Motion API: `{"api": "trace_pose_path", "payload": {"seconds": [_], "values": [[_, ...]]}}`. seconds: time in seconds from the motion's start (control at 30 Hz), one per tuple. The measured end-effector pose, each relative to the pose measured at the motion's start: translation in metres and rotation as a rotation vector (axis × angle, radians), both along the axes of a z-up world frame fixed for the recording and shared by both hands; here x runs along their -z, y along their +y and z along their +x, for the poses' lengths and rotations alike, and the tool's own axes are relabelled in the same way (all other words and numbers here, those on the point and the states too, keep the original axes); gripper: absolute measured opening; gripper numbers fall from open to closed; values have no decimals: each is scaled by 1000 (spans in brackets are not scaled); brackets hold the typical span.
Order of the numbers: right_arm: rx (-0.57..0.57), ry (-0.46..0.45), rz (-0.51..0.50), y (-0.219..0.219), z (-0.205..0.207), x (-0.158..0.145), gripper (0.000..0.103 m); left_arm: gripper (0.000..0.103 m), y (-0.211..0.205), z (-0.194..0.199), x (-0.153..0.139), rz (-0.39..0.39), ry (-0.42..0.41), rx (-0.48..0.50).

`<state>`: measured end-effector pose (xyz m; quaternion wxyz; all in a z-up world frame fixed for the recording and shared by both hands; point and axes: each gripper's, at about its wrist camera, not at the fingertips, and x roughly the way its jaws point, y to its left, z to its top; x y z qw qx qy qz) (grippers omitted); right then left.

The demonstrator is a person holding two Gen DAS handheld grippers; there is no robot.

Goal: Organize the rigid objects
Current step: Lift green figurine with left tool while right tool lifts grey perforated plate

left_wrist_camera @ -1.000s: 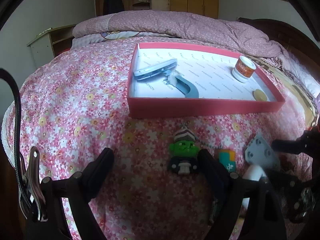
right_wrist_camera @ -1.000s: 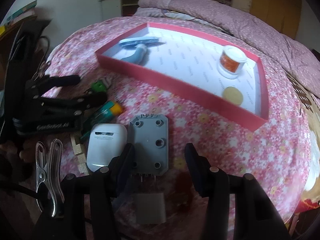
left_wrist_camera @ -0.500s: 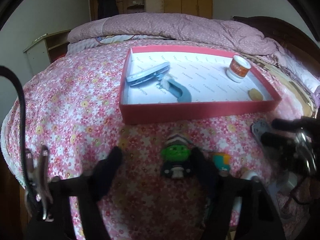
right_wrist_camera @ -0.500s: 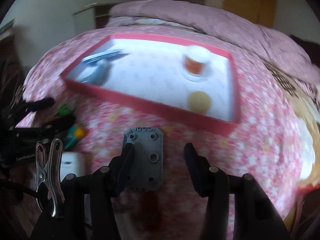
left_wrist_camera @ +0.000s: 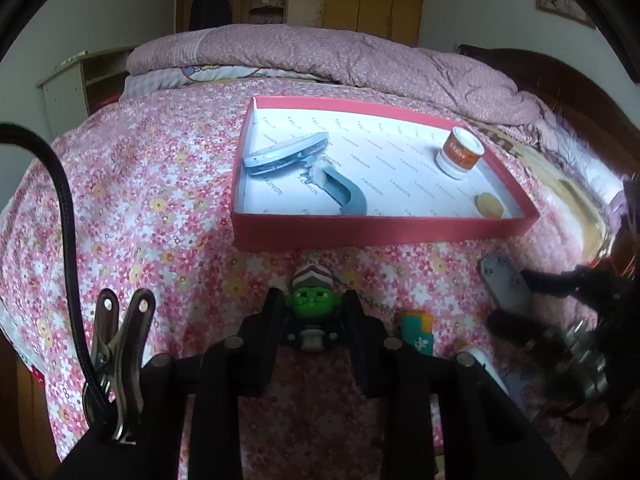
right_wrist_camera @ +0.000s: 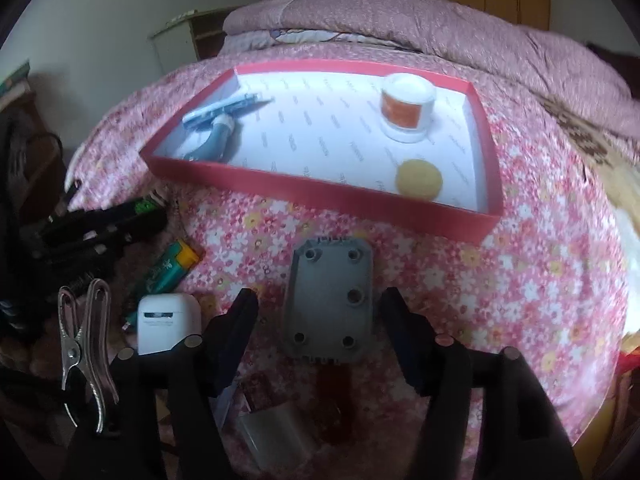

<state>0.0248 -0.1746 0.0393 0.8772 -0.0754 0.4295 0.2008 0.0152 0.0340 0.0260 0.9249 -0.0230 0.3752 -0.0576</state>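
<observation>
A small green-faced figurine [left_wrist_camera: 314,303] in a striped hat lies on the flowered bedspread, and my left gripper [left_wrist_camera: 313,312] is shut on it, a finger on each side. In the right wrist view the left gripper [right_wrist_camera: 100,224] shows at the left edge with the figurine [right_wrist_camera: 144,205] in it. A grey plate [right_wrist_camera: 330,304] with round holes lies flat between the fingers of my right gripper [right_wrist_camera: 320,306]. Its jaws are opening and the pads stand clear of the plate's sides. The grey plate [left_wrist_camera: 504,284] also shows at the right of the left wrist view.
A red tray [left_wrist_camera: 380,234] with white lining holds a blue-grey hand tool [left_wrist_camera: 288,152], a white jar [left_wrist_camera: 460,152] with an orange label and a yellow disc [left_wrist_camera: 489,204]. A green-and-orange box [right_wrist_camera: 172,266] and a white case [right_wrist_camera: 168,322] lie by the plate. A folded quilt [left_wrist_camera: 320,56] lies behind.
The left jaws have closed from wide apart onto the green figurine. The right jaws have spread wider around the grey plate, and the right view has rolled so that the tray now sits squarer.
</observation>
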Motion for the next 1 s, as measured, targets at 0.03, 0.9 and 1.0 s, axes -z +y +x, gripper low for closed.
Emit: {"api": "trace_pose_path", "payload": {"seconds": [0.03, 0.9, 1.0], "values": [[-4, -13, -23, 3, -2, 1, 68, 32, 2, 0, -1, -10, 2, 0], [4, -77, 52, -1, -18, -9, 45, 31, -4, 28, -77, 8, -173, 11], [14, -76, 92, -5, -17, -14, 45, 31, -8, 44, -79, 7, -171, 14]]}}
